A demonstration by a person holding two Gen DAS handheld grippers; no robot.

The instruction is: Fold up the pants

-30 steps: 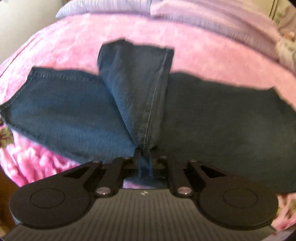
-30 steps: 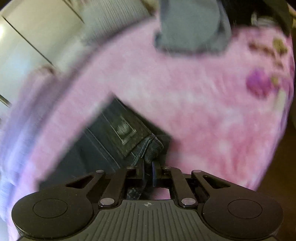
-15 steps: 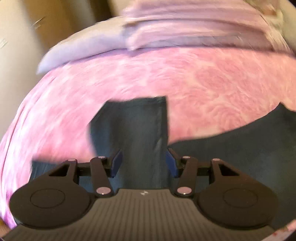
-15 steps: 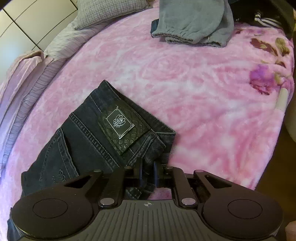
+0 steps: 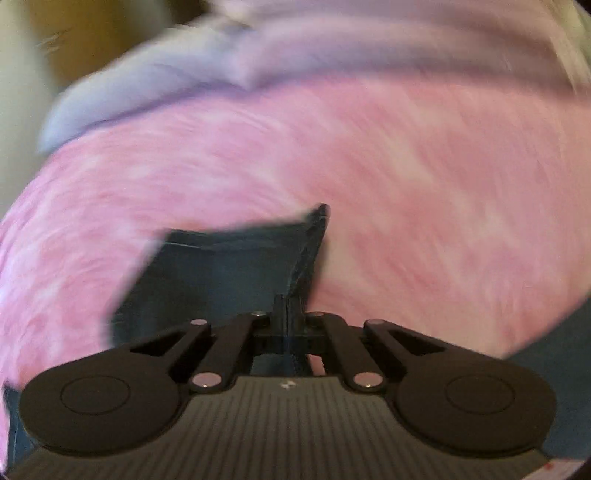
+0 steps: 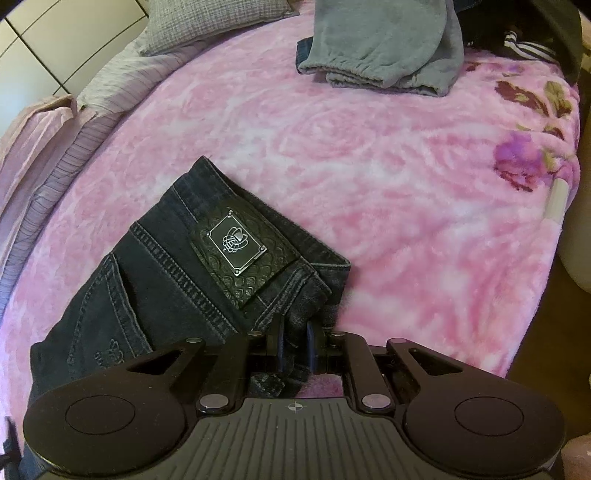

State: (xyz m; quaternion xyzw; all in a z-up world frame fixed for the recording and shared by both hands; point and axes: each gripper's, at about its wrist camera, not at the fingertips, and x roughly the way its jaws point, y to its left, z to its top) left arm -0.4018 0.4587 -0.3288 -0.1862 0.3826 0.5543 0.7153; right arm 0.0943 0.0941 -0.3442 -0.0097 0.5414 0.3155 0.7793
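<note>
Dark blue jeans (image 6: 177,280) lie on a pink fleece blanket (image 6: 388,177), with the waistband and its black leather patch (image 6: 240,247) facing up. My right gripper (image 6: 295,341) is shut on a bunched corner of the waistband near the bed's front edge. In the blurred left wrist view, one jeans leg (image 5: 221,273) ends in a hem pointing away from me. My left gripper (image 5: 289,314) is shut on that leg's right side seam, a short way back from the hem.
A folded grey sweatpants pile (image 6: 384,48) sits at the far side of the bed, beside a striped garment (image 6: 528,50). Pillows (image 6: 207,22) and lilac bedding (image 5: 332,51) lie toward the head. The bed's edge (image 6: 532,332) drops off at the right.
My left gripper let go of the leg's middle, opened, moved toward the hem and shut again on the leg's seam. The right gripper stayed shut on the waistband.
</note>
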